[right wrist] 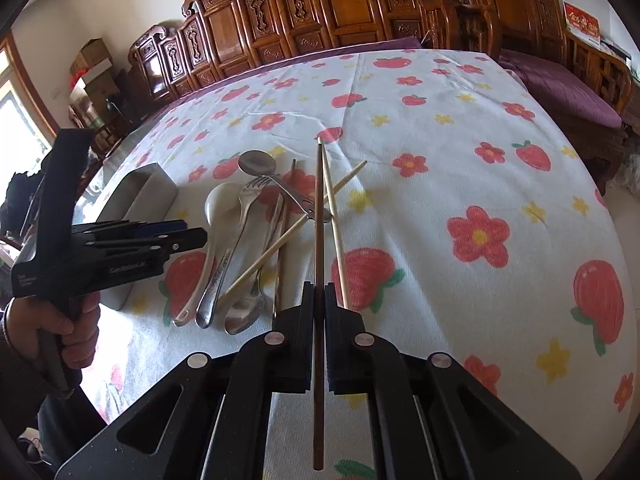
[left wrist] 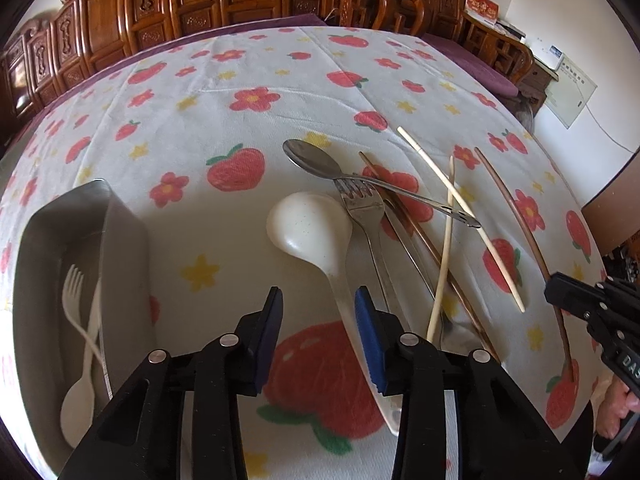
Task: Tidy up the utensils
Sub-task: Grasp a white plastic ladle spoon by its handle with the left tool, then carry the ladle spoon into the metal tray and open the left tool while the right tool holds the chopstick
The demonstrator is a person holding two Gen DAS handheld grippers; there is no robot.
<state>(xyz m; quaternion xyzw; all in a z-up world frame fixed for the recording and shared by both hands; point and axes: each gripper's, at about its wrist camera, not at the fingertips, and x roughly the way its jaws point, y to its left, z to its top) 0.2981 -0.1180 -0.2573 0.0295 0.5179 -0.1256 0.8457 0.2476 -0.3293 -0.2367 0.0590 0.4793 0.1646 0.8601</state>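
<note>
Utensils lie in a messy pile on the counter, which wears a cloth with red strawberries and flowers. A steel tray sits to the left of the pile. A white plastic fork and a white plastic spoon already lie crossed inside it, so the tray looks like the place where things get sorted.

The left gripper hangs just over the handle of the white ladle. Its jaws are apart, and the handle runs under the right blue pad. The pads do not seem to press on it yet. I think the ladle is the next thing to go into the tray, since it lies nearest to it.

The right gripper has its jaws tight together on a dark brown chopstick. The stick points straight out ahead between the pads, and its far end reaches toward the pile. Holding it near one end keeps the long part free to lift.

A metal fork, a metal spoon and two pale chopsticks are tangled on top of each other. Another brown chopstick lies under them. Pulling one out could drag the others, so a slow lift seems wise. Most of the sorting is not done yet.
</note>
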